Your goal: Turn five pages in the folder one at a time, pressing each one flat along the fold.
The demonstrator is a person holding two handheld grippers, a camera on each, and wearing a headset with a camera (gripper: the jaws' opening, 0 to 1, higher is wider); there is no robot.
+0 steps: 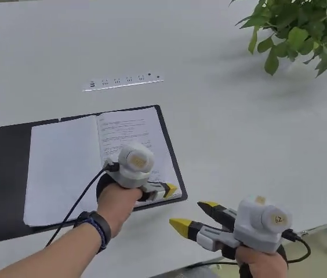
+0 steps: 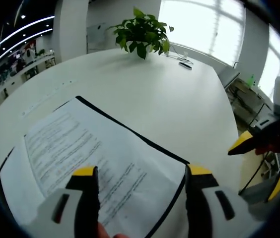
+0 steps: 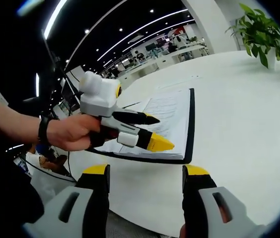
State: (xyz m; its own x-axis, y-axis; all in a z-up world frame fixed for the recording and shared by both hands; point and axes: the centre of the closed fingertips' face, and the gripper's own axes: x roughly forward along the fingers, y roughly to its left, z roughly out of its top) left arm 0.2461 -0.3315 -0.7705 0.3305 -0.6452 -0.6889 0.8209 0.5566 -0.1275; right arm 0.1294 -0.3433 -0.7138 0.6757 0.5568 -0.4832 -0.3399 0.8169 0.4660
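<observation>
Head view: the folder [image 1: 1, 174] lies open on the counter [image 1: 239, 145], its blank page [image 1: 59, 168] on the left of the fold and its printed page [image 1: 126, 130] on the right. The left hand-held gripper [image 1: 164, 190] sits over the lower right corner of the printed page. The right hand-held gripper [image 1: 193, 214] hangs clear of the folder near the counter's front edge, its jaws spread and nothing between them. A socket strip [image 1: 123, 81] and a plant [image 1: 302, 29] stand well apart from the work. Left gripper view: the jaws stand wide, 1 over the printed sheet and 1 beyond the folder's black border, so the corner lies between them; nothing is clamped, and whether a tip touches the paper cannot be told. Right gripper view: its own jaws are wide and hold nothing, with the counter below them; the left hand-held gripper shows with its tips parted just above the page corner. Assessment: the step in hand appears to be reaching for the corner of the printed page to begin a turn; how many of the 5 pages are done cannot be judged. The next move calls for closing on 1 sheet only at that corner, carrying it across the fold, then pressing it flat along the fold.
</observation>
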